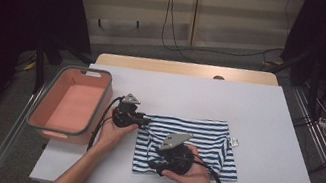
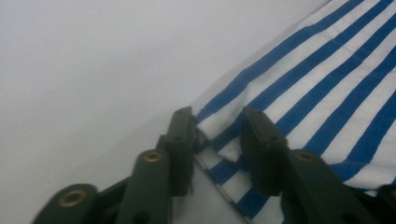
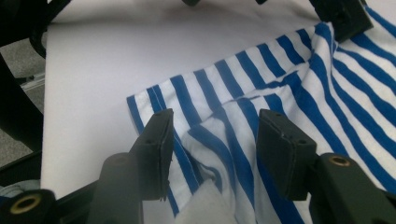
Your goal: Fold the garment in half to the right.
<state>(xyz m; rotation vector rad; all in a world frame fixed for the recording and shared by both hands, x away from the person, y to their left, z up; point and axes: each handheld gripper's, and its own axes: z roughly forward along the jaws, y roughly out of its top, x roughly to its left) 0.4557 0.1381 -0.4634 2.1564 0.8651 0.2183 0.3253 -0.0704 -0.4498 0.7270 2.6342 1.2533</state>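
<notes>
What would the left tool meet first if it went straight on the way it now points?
Most likely the striped cloth: its corner already lies between the jaws of the left tool, and stripes run on ahead. Beneath is the white table. Whether the pads already press the cloth is hard to tell.

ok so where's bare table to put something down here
Free: the wide strip of table beyond the striped cloth, and the patch right of it toward the table's right edge. The pink bin is empty too. Crowded: the cloth's left side, where both grippers work.
</notes>
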